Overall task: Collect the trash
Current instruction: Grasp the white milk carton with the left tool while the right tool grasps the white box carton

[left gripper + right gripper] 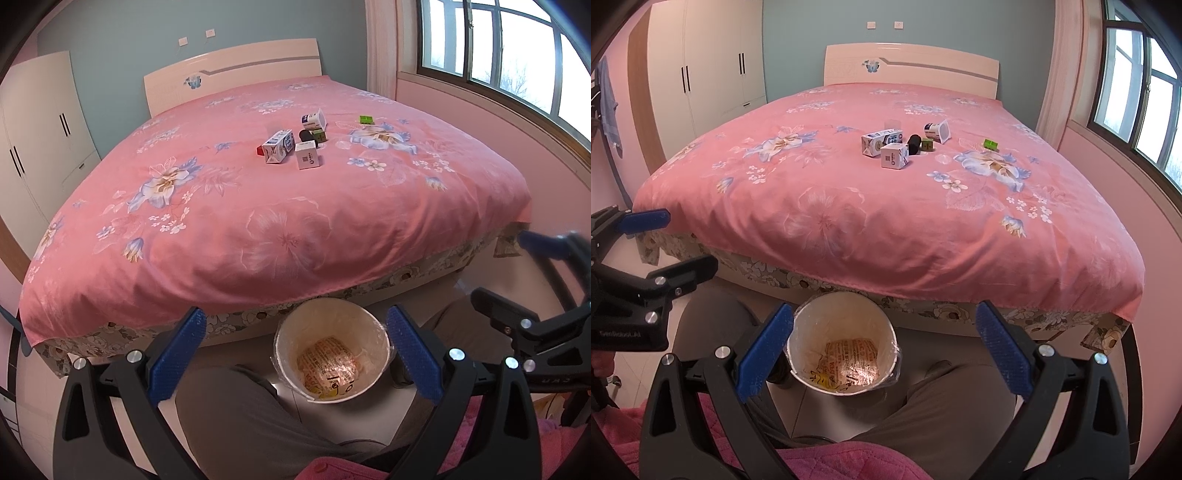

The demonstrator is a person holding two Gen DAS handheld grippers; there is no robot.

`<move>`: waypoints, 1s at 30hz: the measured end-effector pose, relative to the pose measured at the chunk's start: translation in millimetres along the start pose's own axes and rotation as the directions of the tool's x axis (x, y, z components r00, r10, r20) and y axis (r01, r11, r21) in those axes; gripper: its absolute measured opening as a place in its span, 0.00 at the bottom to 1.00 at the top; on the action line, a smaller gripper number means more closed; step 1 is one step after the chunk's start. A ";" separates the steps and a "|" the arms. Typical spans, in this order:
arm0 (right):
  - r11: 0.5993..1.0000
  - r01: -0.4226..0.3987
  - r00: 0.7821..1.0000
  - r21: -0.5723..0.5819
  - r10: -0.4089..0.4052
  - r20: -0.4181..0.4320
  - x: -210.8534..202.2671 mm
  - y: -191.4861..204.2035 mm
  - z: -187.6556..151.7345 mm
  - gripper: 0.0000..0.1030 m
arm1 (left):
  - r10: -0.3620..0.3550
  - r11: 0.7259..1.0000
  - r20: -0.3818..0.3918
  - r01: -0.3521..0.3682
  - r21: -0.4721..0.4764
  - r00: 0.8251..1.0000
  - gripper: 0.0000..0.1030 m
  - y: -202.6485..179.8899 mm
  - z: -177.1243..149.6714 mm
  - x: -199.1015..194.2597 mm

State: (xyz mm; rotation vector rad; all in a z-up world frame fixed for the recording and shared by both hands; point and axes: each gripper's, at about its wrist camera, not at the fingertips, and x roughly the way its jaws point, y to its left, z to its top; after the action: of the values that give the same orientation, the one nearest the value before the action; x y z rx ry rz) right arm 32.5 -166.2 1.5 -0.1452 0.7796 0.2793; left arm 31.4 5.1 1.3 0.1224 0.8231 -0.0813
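Observation:
Several pieces of trash lie together on the pink floral bed (236, 229): a milk carton (279, 146) (881, 142), a white box (308, 155) (894, 156), a tipped yogurt cup (316, 119) (938, 132), a black object (306, 136) (915, 144) and a green box (366, 119) (990, 144). A white lined bin (284, 332) (798, 332) stands on the floor at the bed's foot, with a printed wrapper (328, 365) (853, 360) inside. My left gripper (295, 314) and right gripper (886, 310) both hover above the bin, open and holding nothing.
A person's grey-trousered legs (240, 413) (953, 406) flank the bin, with a pink garment (820, 461) below. A white wardrobe (713, 66) stands left of the bed, a window (517, 44) to the right. The bed's headboard (912, 66) is against the far wall.

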 end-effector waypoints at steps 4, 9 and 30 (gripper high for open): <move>1.000 0.010 1.000 0.015 -0.010 0.019 6.7 -12.6 23.3 0.94 | 0.004 1.000 -0.005 -0.004 0.005 1.000 0.97 4.9 22.4 15.5; 0.999 0.010 0.999 0.039 -0.011 0.037 21.9 -29.5 58.2 0.94 | 0.000 1.000 -0.016 0.000 -0.011 1.000 0.97 14.9 59.2 40.9; 0.998 -0.041 0.999 0.037 0.041 -0.010 167.7 -42.5 181.2 0.94 | -0.059 0.997 -0.114 0.053 -0.057 0.992 0.96 60.1 236.3 227.4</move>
State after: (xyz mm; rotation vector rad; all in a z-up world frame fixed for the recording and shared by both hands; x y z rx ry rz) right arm 280.5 -132.2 11.0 -0.0963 0.7990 0.3030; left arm 364.1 25.8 -2.1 0.0536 0.9439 -0.1058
